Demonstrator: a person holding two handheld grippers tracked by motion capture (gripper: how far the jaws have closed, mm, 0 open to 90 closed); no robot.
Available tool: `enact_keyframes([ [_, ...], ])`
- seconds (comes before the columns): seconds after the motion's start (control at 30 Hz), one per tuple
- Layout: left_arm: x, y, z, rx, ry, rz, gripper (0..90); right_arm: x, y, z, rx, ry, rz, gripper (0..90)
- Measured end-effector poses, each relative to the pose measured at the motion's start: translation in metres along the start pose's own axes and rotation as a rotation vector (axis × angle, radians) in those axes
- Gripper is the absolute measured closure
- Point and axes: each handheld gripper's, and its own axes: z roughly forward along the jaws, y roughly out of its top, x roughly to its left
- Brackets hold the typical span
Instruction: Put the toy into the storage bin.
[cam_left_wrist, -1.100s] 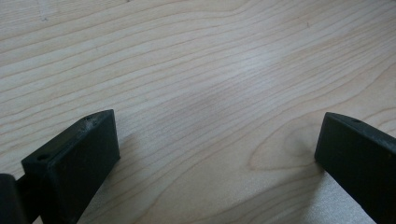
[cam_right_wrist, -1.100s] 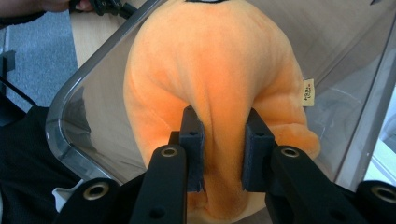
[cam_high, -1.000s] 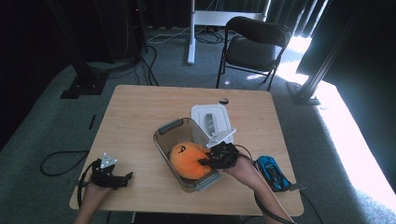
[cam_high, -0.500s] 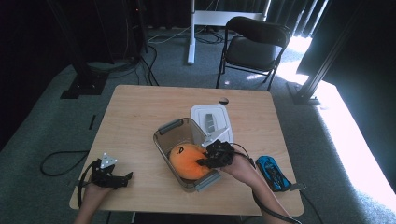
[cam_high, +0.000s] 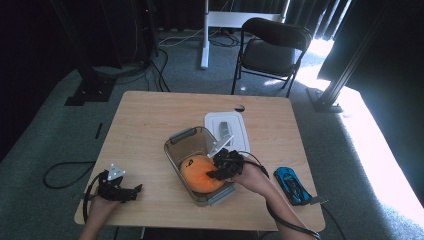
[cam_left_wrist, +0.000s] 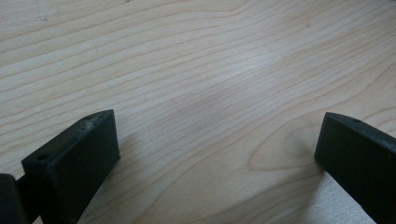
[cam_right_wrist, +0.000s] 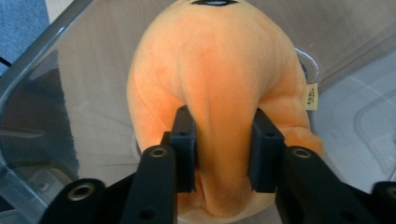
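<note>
Right gripper (cam_right_wrist: 223, 154) has eased lower into the clear bin (cam_high: 176, 141), jaws just opening. They still pinch the orange plush toy (cam_right_wrist: 219, 74). Left gripper (cam_left_wrist: 219, 158) unmoved on the desk (cam_left_wrist: 196, 56), jaws released.

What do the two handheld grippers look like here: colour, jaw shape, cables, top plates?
Both are black. The left gripper carries a grey three-cornered plate on top and trails a black cable; its jaws are blocky, flat-faced bars. The right gripper has squared black jaws on arms with round screw holes, and a black cable.
</note>
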Motion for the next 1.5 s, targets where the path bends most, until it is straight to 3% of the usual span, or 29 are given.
enact_keyframes([
  [0.33,0.0,0.0,0.0,0.0,-0.003,0.001,0.2,0.003,0.001,0.001,0.02,0.012,0.01,47.5],
  [0.53,0.0,0.0,0.0,-0.001,-0.004,0.002,0.2,0.001,-0.001,-0.002,0.004,0.022,0.038,38.3],
  [0.7,-0.001,0.0,0.0,-0.001,-0.007,0.002,0.2,-0.002,-0.004,-0.014,-0.074,0.059,0.071,32.8],
  [1.0,-0.001,0.0,0.0,0.0,-0.006,0.002,0.2,-0.009,-0.016,-0.035,-0.183,0.056,0.122,14.4],
  [1.5,-0.001,0.0,0.0,-0.001,-0.007,0.002,0.2,-0.022,-0.045,-0.063,-0.248,-0.012,0.196,16.6],
])
